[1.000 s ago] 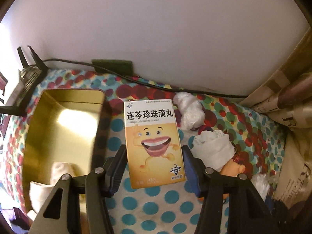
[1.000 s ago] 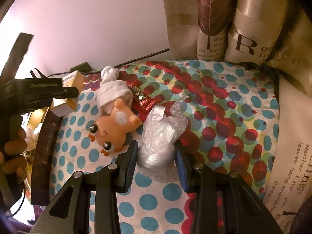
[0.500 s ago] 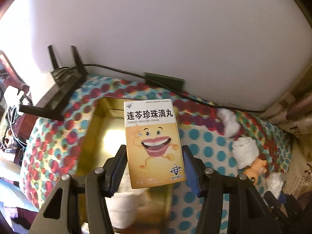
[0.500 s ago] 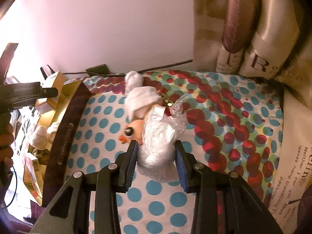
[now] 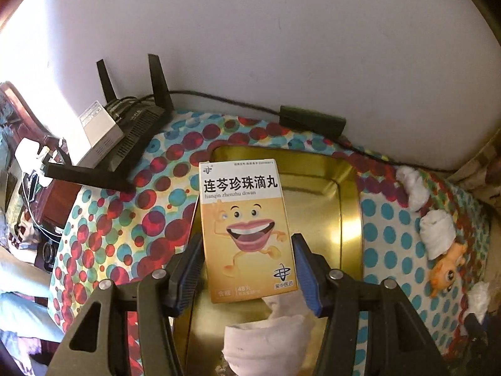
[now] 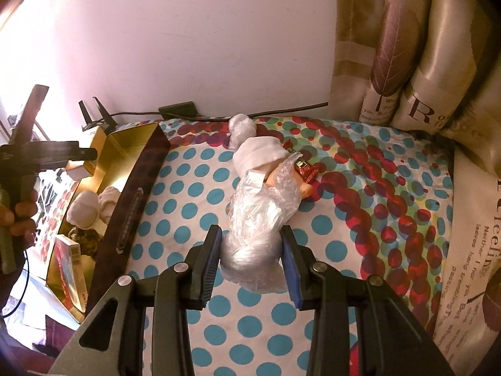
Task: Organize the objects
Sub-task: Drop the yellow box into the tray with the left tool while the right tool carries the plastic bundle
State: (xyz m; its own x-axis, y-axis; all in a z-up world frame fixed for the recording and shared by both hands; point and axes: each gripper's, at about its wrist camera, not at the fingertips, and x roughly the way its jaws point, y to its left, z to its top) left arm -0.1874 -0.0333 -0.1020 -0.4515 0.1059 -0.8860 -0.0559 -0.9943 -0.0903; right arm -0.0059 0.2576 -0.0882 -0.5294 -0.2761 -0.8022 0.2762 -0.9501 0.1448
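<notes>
The left tool (image 5: 247, 266) is clenched on a yellow medicine box (image 5: 245, 228) printed with a cartoon mouth, its pads bearing on the box's two long sides near the lower end. In the left wrist view the box stands upright at the centre of the frame, held above the open gold tin (image 5: 347, 206), which fills the middle of the picture on the dotted cloth (image 5: 109, 219). A white cloth bundle (image 5: 266, 335) already lies in the tin at the lower centre, right under the box.

The step in hand looks like setting the box into the tin. To do it well, carry the box toward the bare gold floor in the upper part of the tin, clear of the bundle, and lower it until its bottom edge is close to the metal before letting go, so that it does not tip against the tin wall or land on the bundle. Laying it flat would likely leave more room for what follows.

The right tool (image 6: 250, 263) is grasping a crinkled clear plastic bag (image 6: 260, 219) at the centre of the right wrist view, above the cloth. Keep it off to the side until the left tool has cleared the tin. A small orange toy (image 5: 447, 269) and white wads (image 5: 413, 185) wait at the right edge.
</notes>
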